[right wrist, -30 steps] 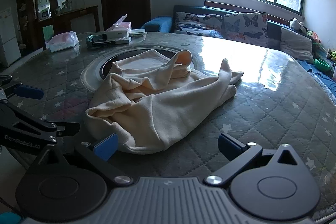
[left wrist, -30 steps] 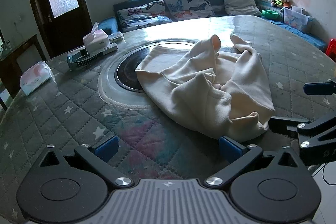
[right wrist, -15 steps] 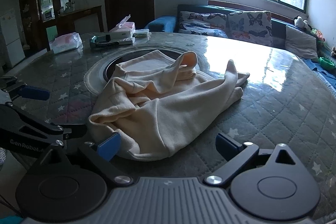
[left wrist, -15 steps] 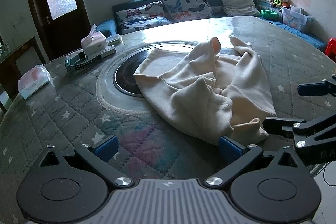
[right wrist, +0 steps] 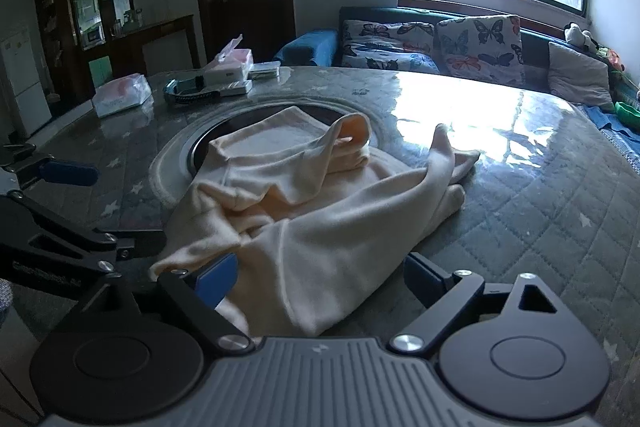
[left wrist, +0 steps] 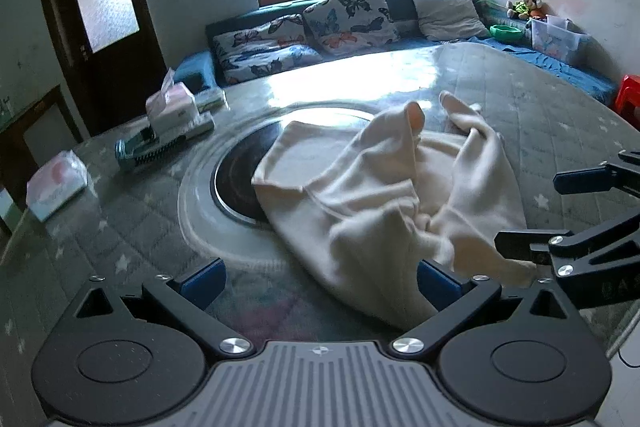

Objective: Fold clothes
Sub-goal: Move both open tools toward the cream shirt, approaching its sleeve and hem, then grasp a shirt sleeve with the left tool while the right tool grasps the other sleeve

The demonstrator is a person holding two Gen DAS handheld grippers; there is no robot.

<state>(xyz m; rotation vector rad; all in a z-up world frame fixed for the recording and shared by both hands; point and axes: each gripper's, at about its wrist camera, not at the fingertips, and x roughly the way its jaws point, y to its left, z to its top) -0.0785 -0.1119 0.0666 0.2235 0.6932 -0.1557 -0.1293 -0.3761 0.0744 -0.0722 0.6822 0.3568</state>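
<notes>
A cream sweatshirt (left wrist: 380, 195) (right wrist: 320, 219) lies crumpled on the round table (left wrist: 120, 227) (right wrist: 560, 207), one sleeve sticking up. My left gripper (left wrist: 320, 279) is open at the garment's near edge, and the cloth reaches its right finger (left wrist: 438, 281). My right gripper (right wrist: 320, 277) is wide but its jaws are closing, with the near hem of the sweatshirt lying between them. In the left wrist view the right gripper (left wrist: 548, 213) shows at the right edge beside the cloth. The right wrist view shows the left gripper (right wrist: 104, 209) at the left.
A dark round cooktop (left wrist: 232, 187) (right wrist: 200, 147) sits in the table's middle, partly under the garment. A tissue box (left wrist: 172, 107), a soft tissue pack (left wrist: 56, 187) and a green brush (left wrist: 144, 151) lie at the far left. A sofa with butterfly cushions (left wrist: 348, 15) stands behind.
Both grippers have moved forward to the garment's near edge, which now looms larger. The right gripper's jaws have narrowed a little around the hem.
</notes>
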